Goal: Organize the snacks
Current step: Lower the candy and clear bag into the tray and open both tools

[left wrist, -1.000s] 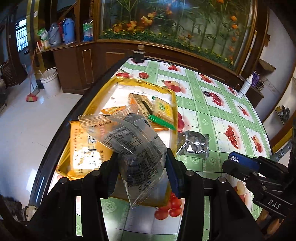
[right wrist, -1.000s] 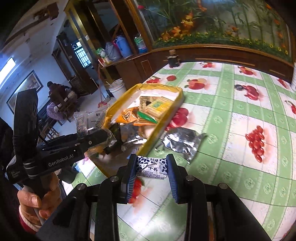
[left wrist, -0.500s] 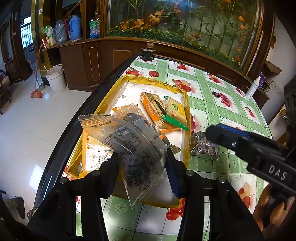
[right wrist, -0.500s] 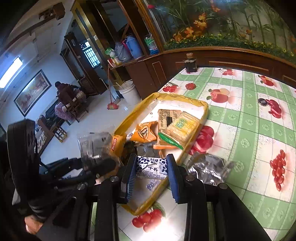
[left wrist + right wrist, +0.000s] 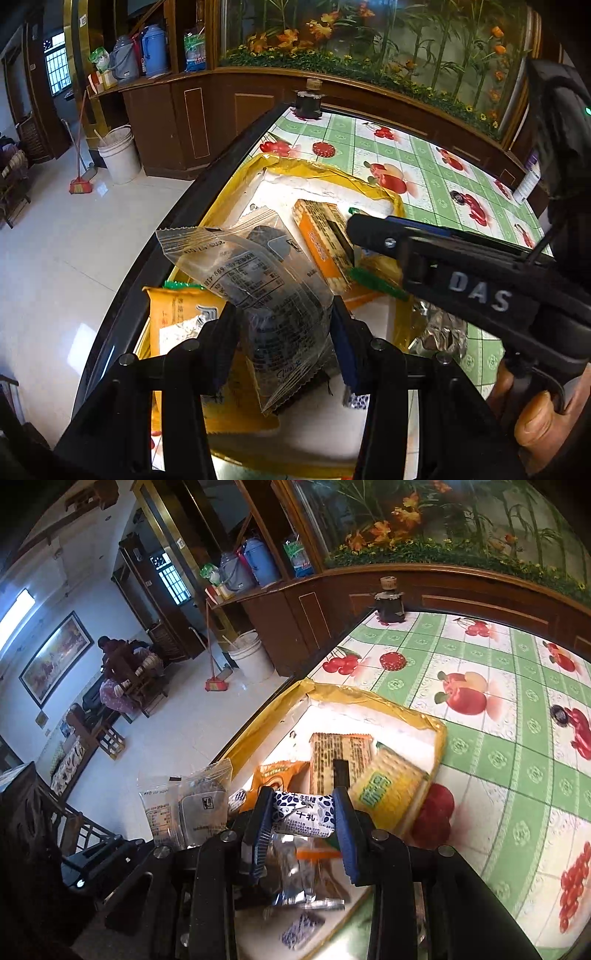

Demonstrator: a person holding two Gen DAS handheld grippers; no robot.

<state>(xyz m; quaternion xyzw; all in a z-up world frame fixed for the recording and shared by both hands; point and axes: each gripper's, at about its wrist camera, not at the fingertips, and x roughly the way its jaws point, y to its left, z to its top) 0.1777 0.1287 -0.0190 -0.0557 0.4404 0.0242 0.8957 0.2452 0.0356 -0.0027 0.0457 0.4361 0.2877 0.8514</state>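
While both grippers hang over the yellow-rimmed tray, each one has a snack pinched. Left gripper is clamped on a clear plastic snack packet with dark contents and black print; the packet stands up out of the jaws, above the tray's near end. Right gripper is clenched on a small white-and-blue wrapped candy, pads pressing both ends, also above the tray's near end.

Inside the tray:
- orange cracker pack, lying roughly mid-tray
- yellow cracker pack with green lettering just beside it, toward the tray's right wall
- orange chip bag left of the cracker packs
- another small blue-and-white candy on the tray floor at the near edge
- yellow flat packet against the tray's left wall, under the left gripper

Silver foil pouch lies outside the tray, on the fruit-print tablecloth, just past the tray's right wall. Tray sits at the table's left edge. In the left wrist view the right gripper body crosses over the tray's right side, with a hand on its handle.
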